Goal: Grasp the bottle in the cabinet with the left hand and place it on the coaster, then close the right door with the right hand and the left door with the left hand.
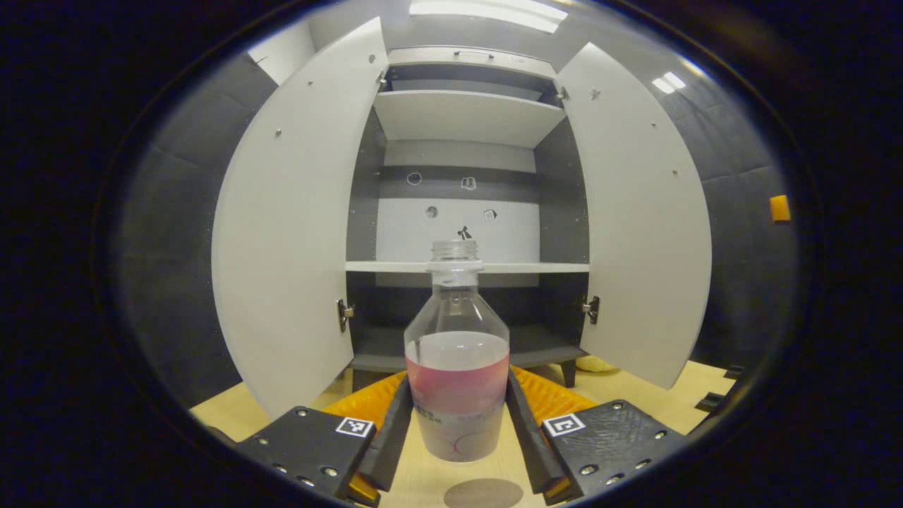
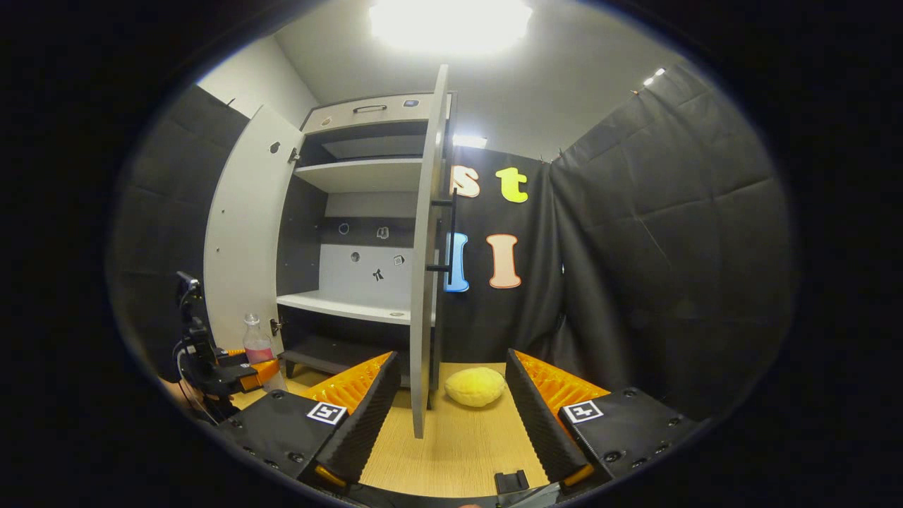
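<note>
The cabinet (image 1: 465,212) stands on the worktop (image 2: 458,437) with both doors swung wide: left door (image 1: 289,233), right door (image 1: 642,226). In the right gripper view the right door shows edge-on between the right tongs' (image 2: 444,416) wide-spread, empty fingers. The left tongs (image 1: 457,423) clamp the bottle (image 1: 457,367) by its lower half, 1 finger on each side, upright in front of the cabinet. The coaster (image 1: 483,492) lies just below the bottle. A yellow lump (image 2: 475,386) sits beyond the right door.
</note>
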A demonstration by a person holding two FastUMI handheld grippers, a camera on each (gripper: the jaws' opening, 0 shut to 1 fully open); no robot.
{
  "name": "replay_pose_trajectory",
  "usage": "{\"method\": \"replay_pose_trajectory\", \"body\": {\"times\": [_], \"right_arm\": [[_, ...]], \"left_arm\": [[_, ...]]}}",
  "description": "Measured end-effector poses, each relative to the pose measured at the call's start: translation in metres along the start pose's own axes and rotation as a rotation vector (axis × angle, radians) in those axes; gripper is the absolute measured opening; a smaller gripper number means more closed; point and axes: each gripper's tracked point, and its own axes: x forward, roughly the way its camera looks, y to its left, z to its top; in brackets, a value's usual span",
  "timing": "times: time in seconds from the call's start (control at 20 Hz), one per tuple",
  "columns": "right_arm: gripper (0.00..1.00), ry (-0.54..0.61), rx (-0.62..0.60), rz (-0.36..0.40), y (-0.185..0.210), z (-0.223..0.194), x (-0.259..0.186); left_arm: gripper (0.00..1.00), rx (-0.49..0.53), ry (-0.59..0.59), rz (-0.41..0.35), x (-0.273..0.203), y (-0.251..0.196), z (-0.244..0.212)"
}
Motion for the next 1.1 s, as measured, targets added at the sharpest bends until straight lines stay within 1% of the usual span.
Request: {"method": "replay_pose_trajectory", "body": {"times": [0.15,0.2,0.25,0.4,0.45,0.5,0.55,0.6,0.65,0.7,0.8,0.85,0.9,1.1], "right_arm": [[0.95,0.01,-0.006,0.001,0.001,-0.002,0.0],[0.92,0.012,-0.01,-0.002,0.0,-0.002,-0.001],[0.95,0.014,-0.013,-0.001,-0.001,-0.002,-0.001],[0.95,0.018,-0.027,-0.002,-0.005,0.0,0.001],[0.99,0.017,-0.029,-0.001,-0.006,0.0,0.002],[0.99,0.018,-0.031,0.001,-0.007,0.0,0.003],[0.95,0.019,-0.036,0.0,-0.009,0.001,0.004],[0.95,0.021,-0.043,-0.002,-0.011,0.002,0.005],[0.95,0.02,-0.048,-0.002,-0.013,0.003,0.006],[0.95,0.02,-0.052,-0.001,-0.014,0.003,0.006],[0.95,0.023,-0.062,0.002,-0.014,0.004,0.011],[0.92,0.028,-0.065,0.006,-0.014,0.002,0.012],[0.95,0.033,-0.067,0.012,-0.013,0.0,0.013],[0.95,0.035,-0.069,0.031,-0.009,0.0,0.016]], "left_arm": [[0.72,0.006,0.049,-0.004,-0.009,-0.009,-0.034],[0.72,0.01,0.063,-0.006,-0.011,-0.011,-0.044],[0.72,0.011,0.079,-0.009,-0.013,-0.014,-0.053],[0.72,-0.009,0.101,-0.011,-0.017,-0.021,-0.075],[0.72,-0.013,0.111,-0.011,-0.015,-0.023,-0.084],[0.72,-0.011,0.126,-0.006,-0.015,-0.024,-0.094],[0.72,-0.008,0.138,-0.005,-0.017,-0.027,-0.103],[0.75,-0.006,0.146,-0.005,-0.017,-0.029,-0.109],[0.72,-0.006,0.154,-0.005,-0.017,-0.03,-0.116],[0.72,-0.005,0.164,-0.004,-0.016,-0.031,-0.122],[0.72,-0.007,0.182,0.0,-0.016,-0.033,-0.134],[0.72,-0.011,0.187,0.006,-0.019,-0.034,-0.138],[0.72,-0.012,0.177,0.01,-0.02,-0.034,-0.136],[0.72,-0.008,0.189,0.016,-0.022,-0.035,-0.137]]}}
